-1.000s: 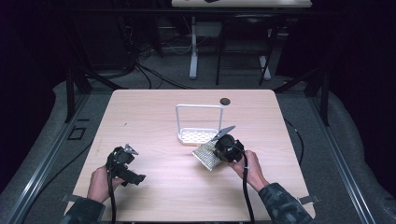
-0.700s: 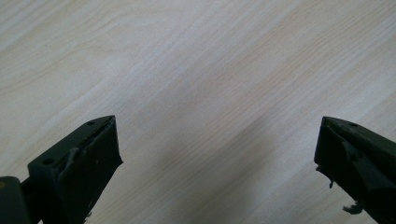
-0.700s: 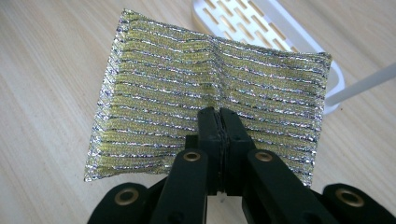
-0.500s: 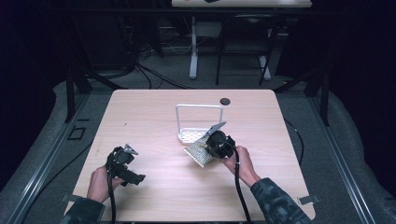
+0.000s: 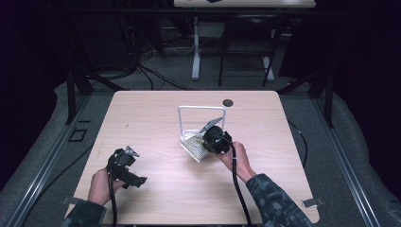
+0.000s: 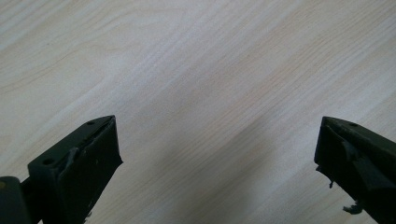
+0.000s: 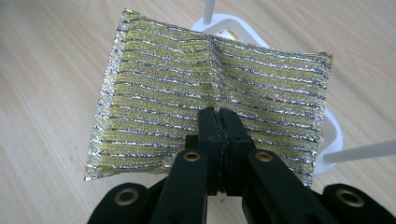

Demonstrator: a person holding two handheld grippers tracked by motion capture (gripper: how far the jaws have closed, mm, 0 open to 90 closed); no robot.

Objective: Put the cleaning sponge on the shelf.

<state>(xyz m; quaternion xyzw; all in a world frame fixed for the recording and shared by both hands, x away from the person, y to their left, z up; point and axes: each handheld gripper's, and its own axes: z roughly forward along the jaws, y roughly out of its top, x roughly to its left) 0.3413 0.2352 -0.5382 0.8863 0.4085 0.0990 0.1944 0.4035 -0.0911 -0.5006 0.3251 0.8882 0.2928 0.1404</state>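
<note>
A yellow and silver striped scrubbing sponge [image 7: 205, 88] is pinched at its near edge by my right gripper [image 7: 218, 122], whose jaws are shut on it. In the high view the sponge [image 5: 194, 147] hangs tilted at the front left corner of a white wire rack [image 5: 202, 109] in the middle of the table, with the right gripper [image 5: 208, 140] just right of it. The rack's white base [image 7: 332, 130] shows behind the sponge. My left gripper [image 5: 135, 166] is held low at the table's front left. Its fingers [image 6: 91, 161] stand wide apart over bare wood, with nothing between them.
A small dark round disc [image 5: 228, 102] lies near the table's far edge. The light wooden table [image 5: 142, 118] is bare to the left and far side of the rack. Dark floor, cables and table legs [image 5: 196, 47] surround it.
My right gripper has carried the sponge up and to the left, from in front of the rack to the rack's front left corner. The left gripper has stayed in place.
</note>
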